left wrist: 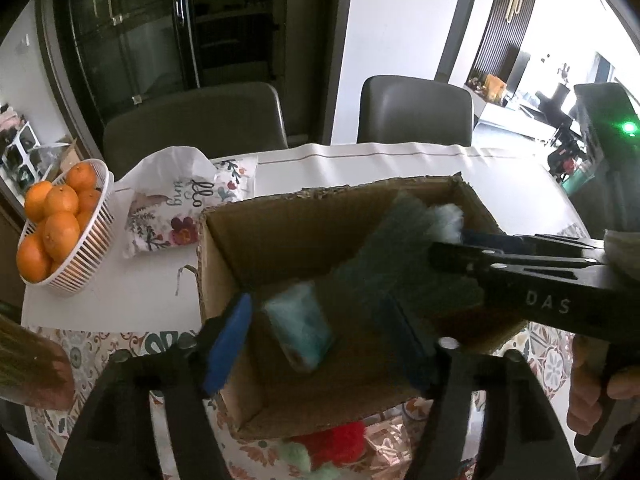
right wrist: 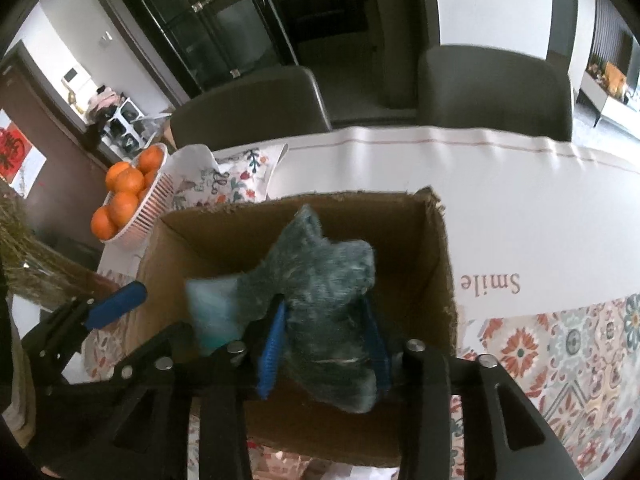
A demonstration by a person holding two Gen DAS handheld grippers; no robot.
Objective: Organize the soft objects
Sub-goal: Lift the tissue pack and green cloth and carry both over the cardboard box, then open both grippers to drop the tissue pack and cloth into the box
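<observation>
**Both claws over the cardboard box**

My right gripper [right wrist: 326, 344] sits low centre, its blue pads flanking the fuzzy teal cloth [right wrist: 320, 280]; I cannot tell if they still press it. My left gripper [left wrist: 316, 348] is released, the cloth's pale end between its jaws, inside the cardboard box [left wrist: 224, 248]. I read "DAS" on the right claw, "Smile" on the tablecloth [right wrist: 520, 208]. Oranges [left wrist: 52, 216] upper left; grey chairs [left wrist: 416, 110] behind.
</observation>
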